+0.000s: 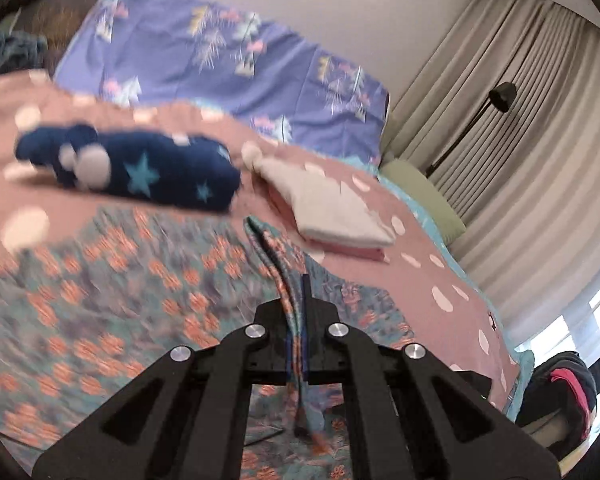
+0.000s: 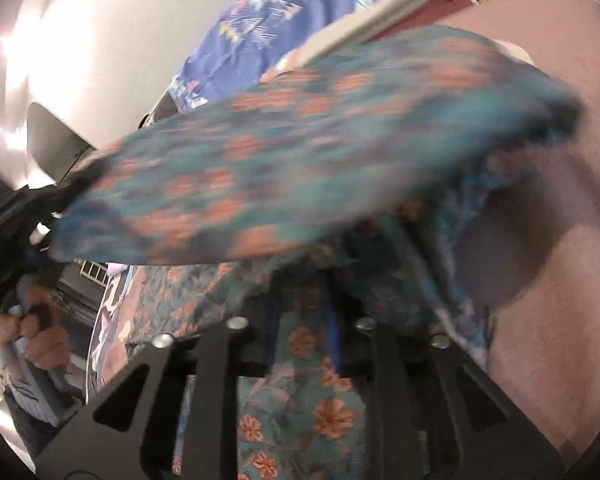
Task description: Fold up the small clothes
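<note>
Bedspread (image 1: 384, 208), pink with pale spots, covers the bed and carries a teal floral garment (image 1: 100, 288), a rolled navy star-print piece (image 1: 152, 172) and a folded grey-and-pink stack (image 1: 332, 216). The left claw (image 1: 298, 320) is clenched on a raised fold of the floral garment. The right claw (image 2: 304, 320) has floral cloth lying between its parted jaws; whether it grips is unclear.

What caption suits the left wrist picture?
Left gripper pinches the floral garment above the bed, beside folded clothes.

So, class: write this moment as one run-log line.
left gripper: shut on floral garment | right gripper: floral garment between jaws, grip unclear | folded grey garment: on bed
</note>
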`<state>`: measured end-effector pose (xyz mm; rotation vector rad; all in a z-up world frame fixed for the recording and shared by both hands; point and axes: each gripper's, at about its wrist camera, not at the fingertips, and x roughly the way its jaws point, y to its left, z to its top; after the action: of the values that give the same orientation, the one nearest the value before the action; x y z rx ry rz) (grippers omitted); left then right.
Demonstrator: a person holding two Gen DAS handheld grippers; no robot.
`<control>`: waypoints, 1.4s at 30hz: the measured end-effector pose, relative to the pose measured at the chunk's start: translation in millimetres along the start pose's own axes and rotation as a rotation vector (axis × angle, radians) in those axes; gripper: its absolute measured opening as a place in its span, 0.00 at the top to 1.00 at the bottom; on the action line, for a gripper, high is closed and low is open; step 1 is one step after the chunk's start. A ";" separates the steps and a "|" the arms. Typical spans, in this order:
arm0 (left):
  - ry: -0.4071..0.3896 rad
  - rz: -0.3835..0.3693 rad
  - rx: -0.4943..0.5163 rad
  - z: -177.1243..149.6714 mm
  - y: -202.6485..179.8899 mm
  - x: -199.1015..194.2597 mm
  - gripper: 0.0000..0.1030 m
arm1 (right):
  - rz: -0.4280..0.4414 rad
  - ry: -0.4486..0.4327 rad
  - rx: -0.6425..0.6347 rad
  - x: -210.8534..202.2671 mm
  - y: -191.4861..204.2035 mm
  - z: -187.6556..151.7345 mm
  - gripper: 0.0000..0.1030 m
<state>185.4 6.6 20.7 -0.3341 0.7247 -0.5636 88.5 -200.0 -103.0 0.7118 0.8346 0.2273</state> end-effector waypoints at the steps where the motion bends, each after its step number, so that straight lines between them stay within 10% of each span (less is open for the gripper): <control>1: -0.007 0.016 0.009 2.2 2.6 -7.0 0.98 | -0.017 -0.002 -0.017 1.4 2.9 -1.0 0.83; 14: -0.030 0.318 -0.157 -10.0 138.5 -80.1 0.97 | -0.042 -0.006 -0.062 7.1 14.2 -3.9 0.78; 21: 0.049 0.487 -0.267 -51.9 205.7 -66.4 0.74 | -0.041 -0.005 -0.063 6.7 13.9 -2.5 0.77; 30: 0.104 0.622 0.003 -96.4 172.3 -38.5 0.43 | -0.074 -0.032 -0.057 -11.9 9.8 -8.5 0.78; 35: 0.103 0.649 -0.004 -97.5 175.7 -40.8 0.34 | -0.152 -0.102 0.035 -39.7 -13.0 -12.3 0.86; 42: 0.104 0.657 -0.034 -97.9 181.4 -41.6 0.24 | -0.166 -0.122 -0.122 -62.5 16.6 1.9 0.54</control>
<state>157.7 167.4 -112.1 -0.0831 0.8900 0.0552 49.9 -216.6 -53.8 0.5340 0.7526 0.0843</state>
